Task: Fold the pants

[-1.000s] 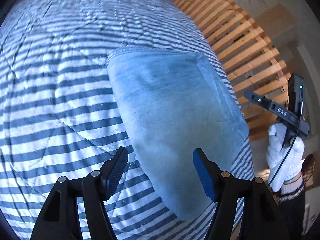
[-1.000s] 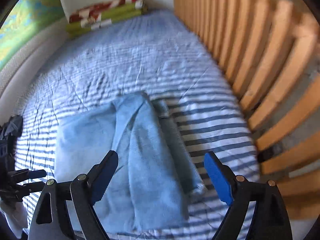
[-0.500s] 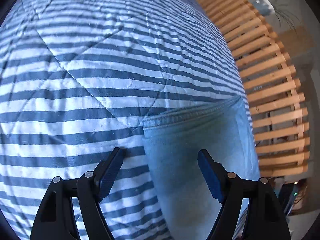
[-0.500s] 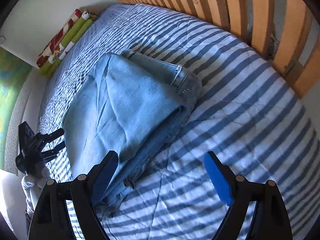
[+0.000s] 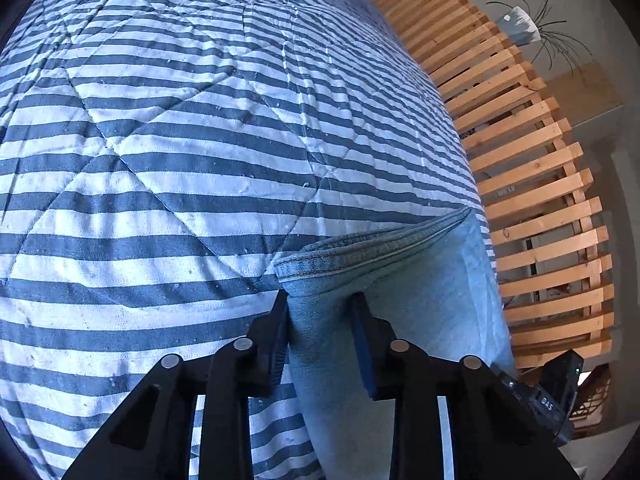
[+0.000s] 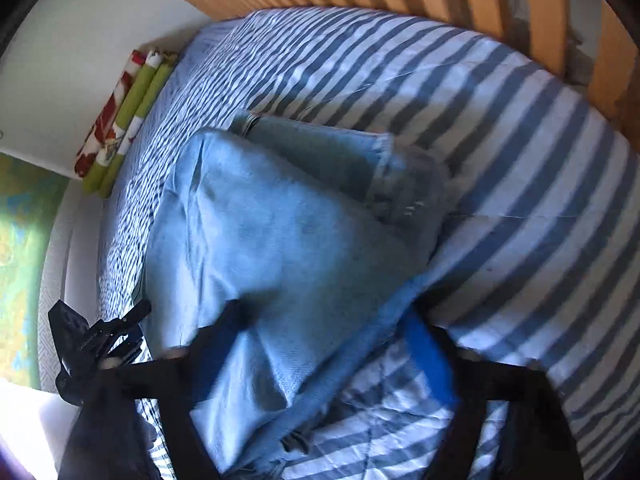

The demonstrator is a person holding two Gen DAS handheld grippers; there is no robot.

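Observation:
Light blue jeans [image 6: 280, 220] lie folded in a thick pad on the striped quilt [image 5: 160, 160]. In the left wrist view my left gripper [image 5: 320, 320] is shut on the stitched corner of the jeans [image 5: 420, 300], with denim bunched between its fingers [image 5: 276, 332]. In the blurred right wrist view my right gripper [image 6: 326, 344] stands open, low over the near edge of the pad, and a raised fold of denim lies between its spread fingers [image 6: 428, 356]. The left gripper's body [image 6: 92, 340] shows at the pad's far left side.
A wooden slatted bed frame [image 5: 520, 140] runs along the quilt's edge close to the jeans. A folded red, white and green cloth [image 6: 120, 120] lies at the far end by the white wall. A potted plant [image 5: 518, 26] stands beyond the slats.
My left gripper has moved in and shut on the jeans' corner. My right gripper has dropped close to the pad's near edge, still open, and the fabric there has lifted between its fingers.

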